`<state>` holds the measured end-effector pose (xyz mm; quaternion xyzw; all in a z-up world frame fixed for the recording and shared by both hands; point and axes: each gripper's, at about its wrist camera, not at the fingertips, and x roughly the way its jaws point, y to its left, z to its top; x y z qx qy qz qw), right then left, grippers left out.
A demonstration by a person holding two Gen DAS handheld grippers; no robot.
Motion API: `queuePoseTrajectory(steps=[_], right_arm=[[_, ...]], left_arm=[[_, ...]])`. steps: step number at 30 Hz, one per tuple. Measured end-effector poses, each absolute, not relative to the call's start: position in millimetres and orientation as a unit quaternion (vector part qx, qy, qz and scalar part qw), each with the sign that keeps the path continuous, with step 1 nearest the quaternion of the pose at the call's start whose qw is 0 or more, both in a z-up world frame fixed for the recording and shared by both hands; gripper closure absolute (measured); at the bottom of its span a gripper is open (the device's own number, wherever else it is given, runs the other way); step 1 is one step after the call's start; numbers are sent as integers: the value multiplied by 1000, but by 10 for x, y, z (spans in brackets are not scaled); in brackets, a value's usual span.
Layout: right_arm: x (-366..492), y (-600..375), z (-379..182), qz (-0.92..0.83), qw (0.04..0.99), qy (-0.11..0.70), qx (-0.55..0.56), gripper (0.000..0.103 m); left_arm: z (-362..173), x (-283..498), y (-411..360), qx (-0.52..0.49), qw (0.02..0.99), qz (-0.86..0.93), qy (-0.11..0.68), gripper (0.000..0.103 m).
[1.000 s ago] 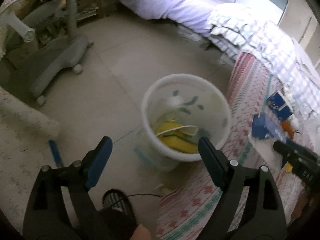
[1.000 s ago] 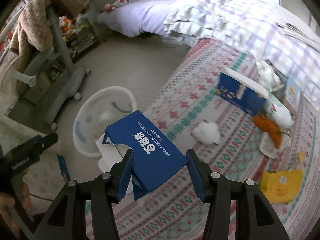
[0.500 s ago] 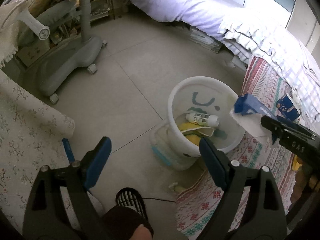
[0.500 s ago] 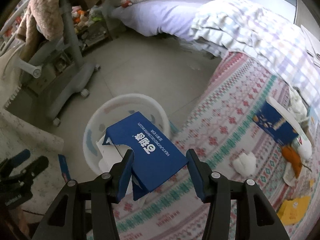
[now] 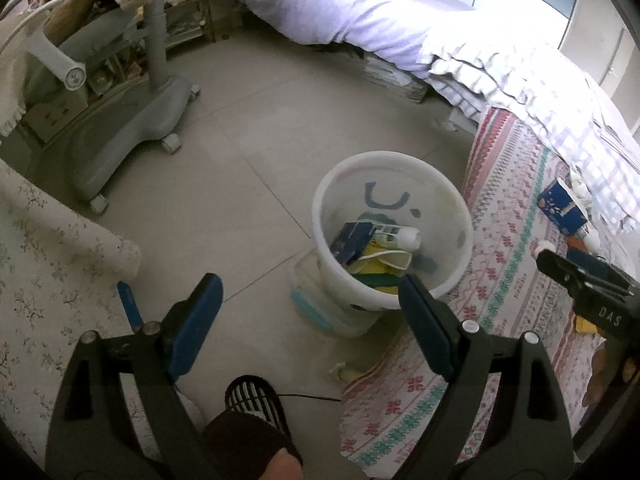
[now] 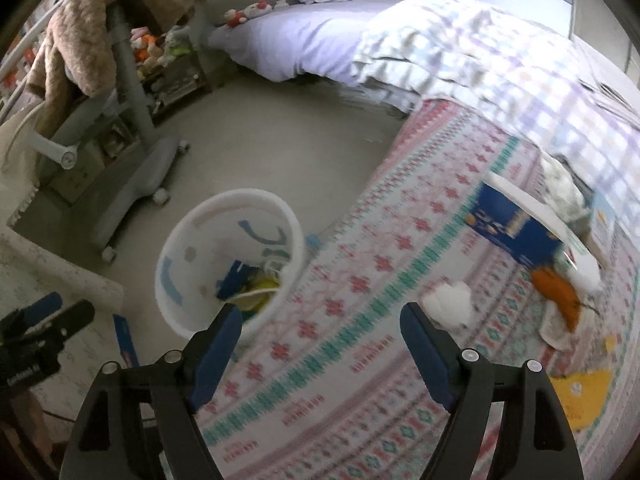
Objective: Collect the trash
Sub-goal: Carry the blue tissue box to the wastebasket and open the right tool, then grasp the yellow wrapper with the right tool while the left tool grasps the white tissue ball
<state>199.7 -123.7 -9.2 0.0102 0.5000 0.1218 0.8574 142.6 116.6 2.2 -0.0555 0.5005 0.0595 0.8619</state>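
Observation:
A white trash bin [image 5: 460, 216] stands on the tile floor at the edge of a patterned rug [image 5: 508, 280]; it also shows in the right wrist view [image 6: 192, 240]. In it lie a blue carton [image 5: 350, 240], a white bottle [image 5: 400, 235] and yellow packaging [image 5: 376, 268]. My left gripper [image 5: 310, 300] is open and empty in front of the bin. My right gripper [image 6: 320, 320] is open and empty over the rug beside the bin. On the rug lie a crumpled white tissue [image 6: 450, 304], a blue box [image 6: 512, 228], an orange wrapper [image 6: 558, 292] and a yellow wrapper [image 6: 580, 392].
A grey wheeled chair base [image 5: 132, 132] stands at the left. A bed with a lilac sheet [image 5: 360, 4] and a checked quilt [image 6: 500, 68] runs along the back. A floral fabric surface [image 5: 48, 264] lies at the left. A small black fan [image 5: 256, 400] sits on the floor near me.
My right gripper opened and let go of the blue carton, which now lies in the bin. The right gripper has swung right over the rug. The left gripper stayed open and drew back.

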Motion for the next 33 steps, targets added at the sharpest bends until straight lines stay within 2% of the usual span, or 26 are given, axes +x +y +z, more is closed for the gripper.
queuePoseTrajectory(steps=[18, 20, 22, 33], right_arm=[[1475, -2513, -129, 21, 843, 536, 36, 19], [1421, -2639, -144, 15, 842, 538, 35, 19], [1357, -2794, -168, 7, 840, 541, 31, 19], [1117, -3509, -307, -42, 829, 557, 30, 19]], left_arm=[[26, 1269, 490, -32, 860, -14, 509, 13], [-5, 1252, 409, -27, 858, -19, 512, 6], [-29, 1234, 337, -23, 858, -21, 513, 4], [-110, 1227, 13, -10, 854, -32, 520, 4]])
